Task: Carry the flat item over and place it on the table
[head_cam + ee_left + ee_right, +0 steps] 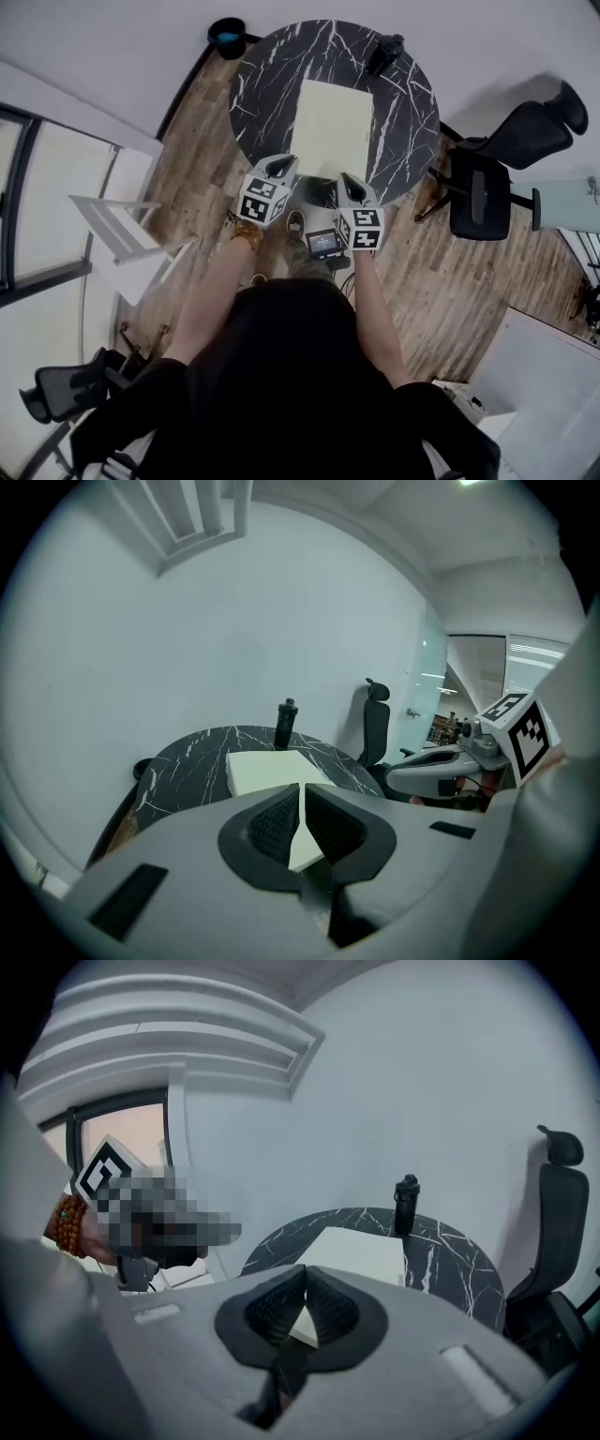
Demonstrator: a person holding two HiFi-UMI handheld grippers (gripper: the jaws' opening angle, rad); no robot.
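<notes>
Two tools are seen shut and empty, the left hand-held gripper [280,168] and the right hand-held gripper [349,181], at the near edge of one pale-yellow flat rectangular pad [330,127]. The pad is laid on one round black marble-veined bench [267,80], near one black bottle [384,52].

The round bench [412,103] is black with thin white veins, like marble. The flat board [330,127] on it is pale yellow (nearly cream in the two gripper views). The bottle [384,52] is black. The left tool [280,169] and the right tool [350,185] are grey with black ribbed pads [272,822], and their cubes [262,199] bear black-and-white square markers. The floor [441,272] shows brown wooden planks. The office chair [480,192] is black. The bin [214,42] is black, blue inside. The bracelet [247,234] has orange-brown beads.
</notes>
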